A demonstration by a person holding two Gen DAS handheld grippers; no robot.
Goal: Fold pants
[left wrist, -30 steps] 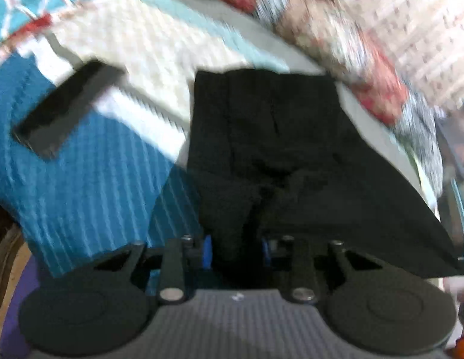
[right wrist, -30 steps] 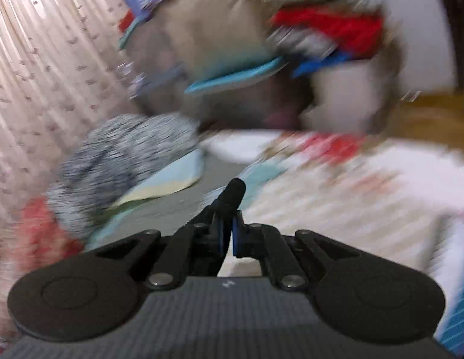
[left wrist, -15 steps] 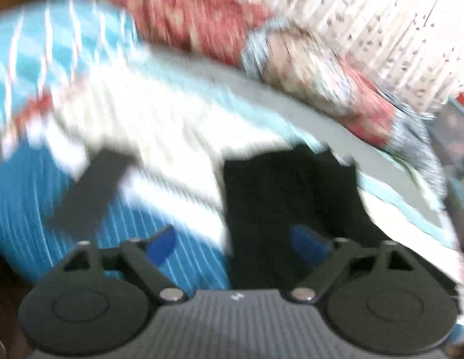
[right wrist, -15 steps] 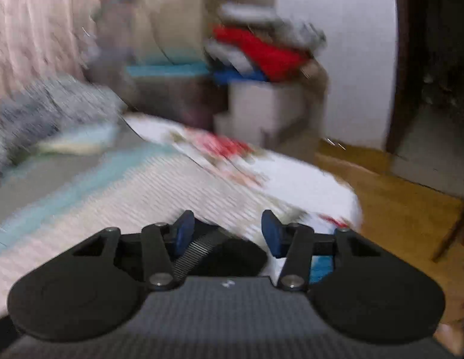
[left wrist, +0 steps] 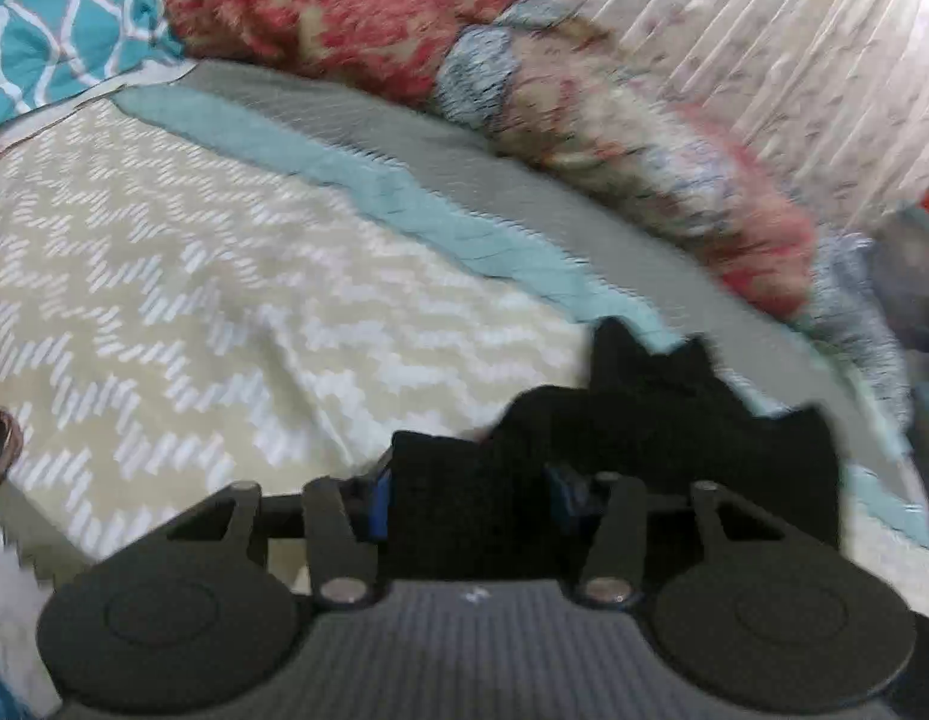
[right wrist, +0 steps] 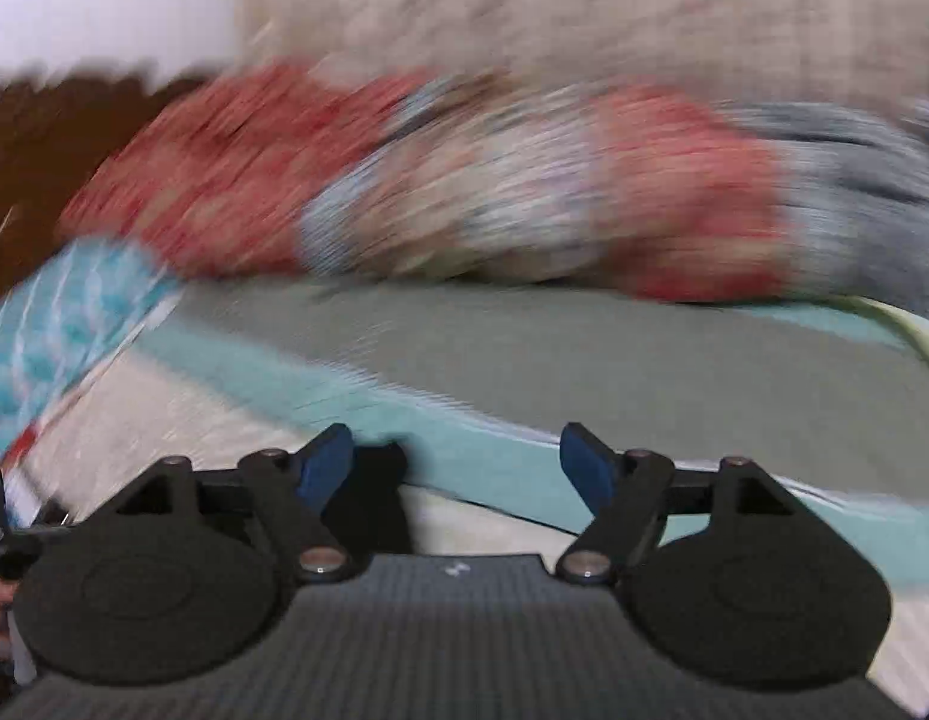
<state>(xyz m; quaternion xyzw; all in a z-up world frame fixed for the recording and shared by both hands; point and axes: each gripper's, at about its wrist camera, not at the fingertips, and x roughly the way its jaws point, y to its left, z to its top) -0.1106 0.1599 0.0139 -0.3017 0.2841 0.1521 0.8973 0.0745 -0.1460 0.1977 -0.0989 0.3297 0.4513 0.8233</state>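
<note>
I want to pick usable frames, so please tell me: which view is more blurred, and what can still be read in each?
Right wrist view: heavy sideways blur, the blanket smeared; the right gripper stays sharp and open. Left wrist view: milder blur, the bedspread pattern readable; the pants are a featureless black mass in the left gripper; edges curve with fisheye.

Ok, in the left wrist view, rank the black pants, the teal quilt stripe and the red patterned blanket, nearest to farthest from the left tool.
1. Black pants: bunched between the left tool fingers.
2. Teal quilt stripe: beyond the pants, running diagonally across the bed.
3. Red patterned blanket: farthest, heaped along the back by the curtain.
</note>
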